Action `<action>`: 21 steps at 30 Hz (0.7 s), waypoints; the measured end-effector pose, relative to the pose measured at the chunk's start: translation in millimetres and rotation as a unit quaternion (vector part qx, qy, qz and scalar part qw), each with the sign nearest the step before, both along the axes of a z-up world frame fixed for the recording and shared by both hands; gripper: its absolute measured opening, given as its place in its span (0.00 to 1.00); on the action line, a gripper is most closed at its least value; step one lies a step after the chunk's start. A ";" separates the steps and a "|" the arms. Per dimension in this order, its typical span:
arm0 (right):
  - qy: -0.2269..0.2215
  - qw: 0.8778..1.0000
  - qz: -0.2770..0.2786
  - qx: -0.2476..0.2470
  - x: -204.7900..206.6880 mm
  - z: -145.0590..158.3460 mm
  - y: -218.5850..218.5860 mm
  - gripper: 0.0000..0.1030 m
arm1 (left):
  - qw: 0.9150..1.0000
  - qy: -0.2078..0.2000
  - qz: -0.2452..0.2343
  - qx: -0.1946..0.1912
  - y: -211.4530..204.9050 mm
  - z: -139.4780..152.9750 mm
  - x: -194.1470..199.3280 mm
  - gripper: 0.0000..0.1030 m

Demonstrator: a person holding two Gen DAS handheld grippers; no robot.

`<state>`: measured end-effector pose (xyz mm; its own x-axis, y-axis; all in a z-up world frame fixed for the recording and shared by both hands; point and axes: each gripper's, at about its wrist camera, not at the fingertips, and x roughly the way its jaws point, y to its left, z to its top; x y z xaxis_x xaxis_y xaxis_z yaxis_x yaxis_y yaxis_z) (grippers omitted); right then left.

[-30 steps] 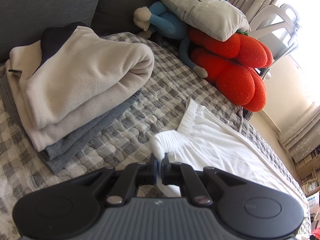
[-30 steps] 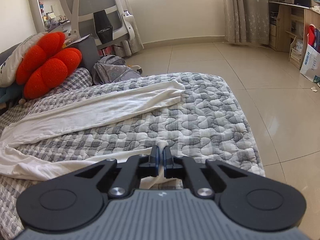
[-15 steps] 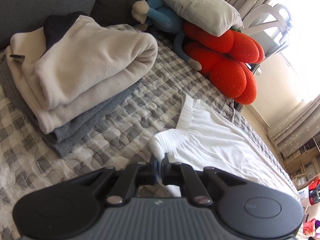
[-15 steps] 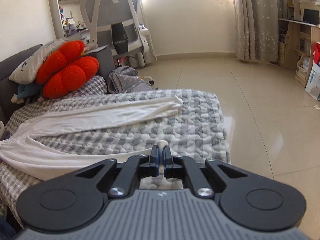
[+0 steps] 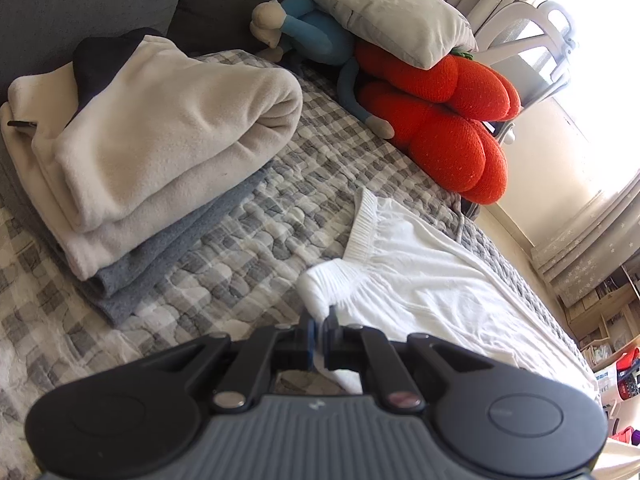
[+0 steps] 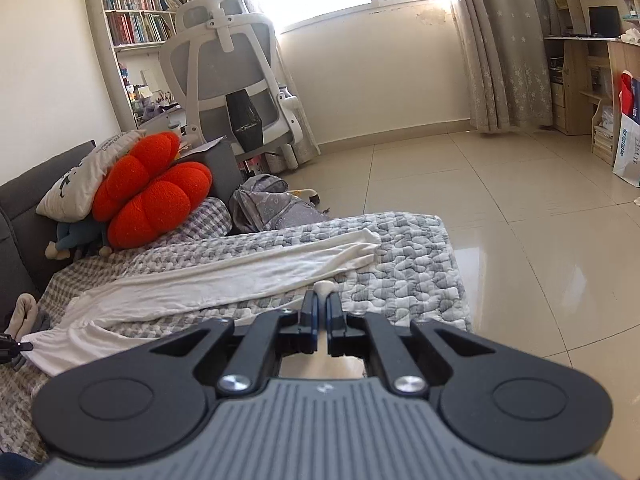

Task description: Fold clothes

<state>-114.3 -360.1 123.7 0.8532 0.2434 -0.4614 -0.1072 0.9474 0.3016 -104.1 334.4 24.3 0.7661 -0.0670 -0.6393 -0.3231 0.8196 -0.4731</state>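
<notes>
White trousers (image 5: 420, 292) lie lengthwise on the quilted cover (image 5: 248, 240), waistband toward the folded pile (image 5: 152, 140), legs running to the cover's far end. Left gripper (image 5: 320, 322) is clamped on the waistband corner; right gripper (image 6: 321, 306) is clamped on a leg hem (image 6: 324, 289). Judgement: fold runs along the long axis; bare cover between pile and waistband gives landing room, the cover's floor-side edge is close.

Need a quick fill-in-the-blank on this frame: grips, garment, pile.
1. The left gripper is shut on the white pants' ____.
2. The right gripper pinches a pant ____.
3. The folded pile has a cream fleece lying on a ____ garment.
4. Under the pillow sits a ____ cushion.

Missing: waistband; leg; grey; red
</notes>
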 end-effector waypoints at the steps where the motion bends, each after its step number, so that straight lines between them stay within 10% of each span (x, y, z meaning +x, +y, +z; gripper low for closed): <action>1: 0.017 1.000 -0.005 0.004 7.2 1.4 0.8 0.04 | 1.000 0.002 -0.001 0.000 -0.8 -1.5 0.8 0.04; 7: 0.114 0.992 -0.028 -0.052 59.2 -55.5 8.1 0.06 | 1.000 0.009 0.006 -0.003 0.6 -10.9 0.3 0.04; 13: 0.088 0.995 -0.041 -0.009 54.7 -75.7 -0.8 0.18 | 1.000 0.012 -0.005 0.020 -3.5 -9.3 -3.6 0.05; 17: 0.071 0.995 -0.061 0.016 26.9 -72.1 -18.2 0.47 | 1.000 0.012 -0.005 0.015 -2.3 -10.9 -3.4 0.05; 21: 0.087 0.996 -0.036 -0.005 12.6 -81.5 -22.2 0.47 | 1.000 0.012 -0.003 0.018 -4.4 -12.1 -1.6 0.05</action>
